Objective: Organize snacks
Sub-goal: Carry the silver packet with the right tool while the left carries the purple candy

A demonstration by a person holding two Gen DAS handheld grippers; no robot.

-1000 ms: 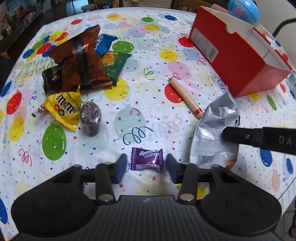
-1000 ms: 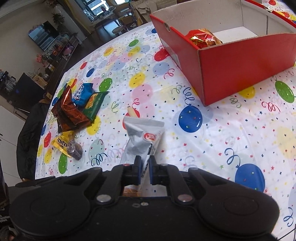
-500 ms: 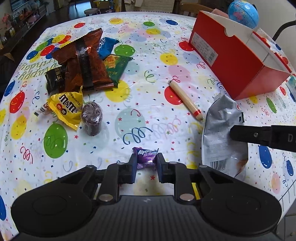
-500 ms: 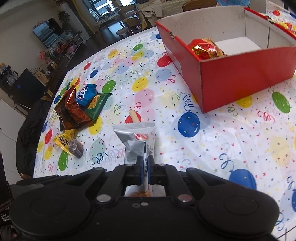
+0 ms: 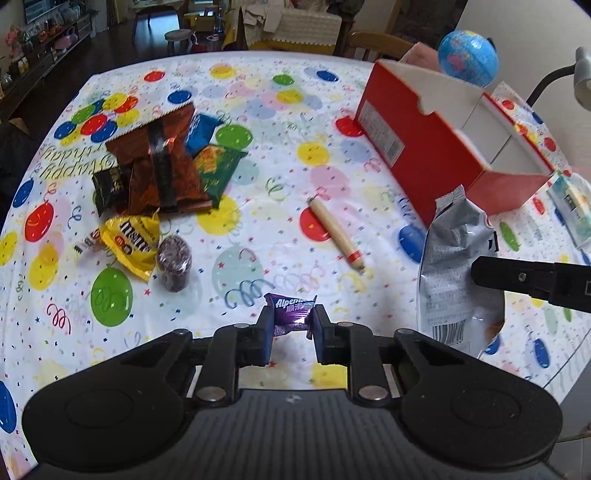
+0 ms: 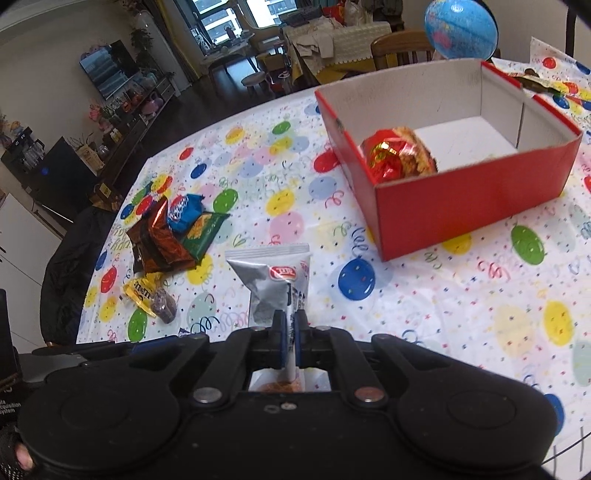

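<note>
Two grippers are at work over a table covered in a balloon-print cloth [image 5: 258, 184], and each has a snack clamped between its pads. The left gripper [image 5: 291, 323] is closed on a small purple Alpenliebe candy [image 5: 291, 310], pinching its crumpled wrapper from both sides; the candy hangs just above the cloth near the table's near edge. The right gripper [image 6: 290, 328] has its jaws almost together, squeezed on the thin edge of a silver snack bag [image 6: 273, 284]; in the left wrist view that same bag [image 5: 458, 266] stands upright with the gripper's black finger against its side, close to the near right part of the table.

Beyond the bag stands a red cardboard box [image 6: 461, 210], open at the top with white inner walls. A shiny red-wrapped snack [image 6: 399, 155] lies inside it, against the wall nearest the heap of other snacks.

That heap sits toward the table's left side: a brown crinkled packet [image 5: 159, 166] on top, a blue packet [image 5: 201, 131] and a green packet [image 5: 218, 170] partly under it, and a small dark packet [image 5: 109, 188] at its left. Just nearer lie a yellow M&M's bag [image 5: 133, 243] and a dark round wrapped treat [image 5: 174, 264], touching each other. A wooden stick with a red band [image 5: 338, 236] lies alone in the middle of the table, between the heap and the box.

A blue globe [image 6: 458, 27] shows past the table's far edge, behind the box.
</note>
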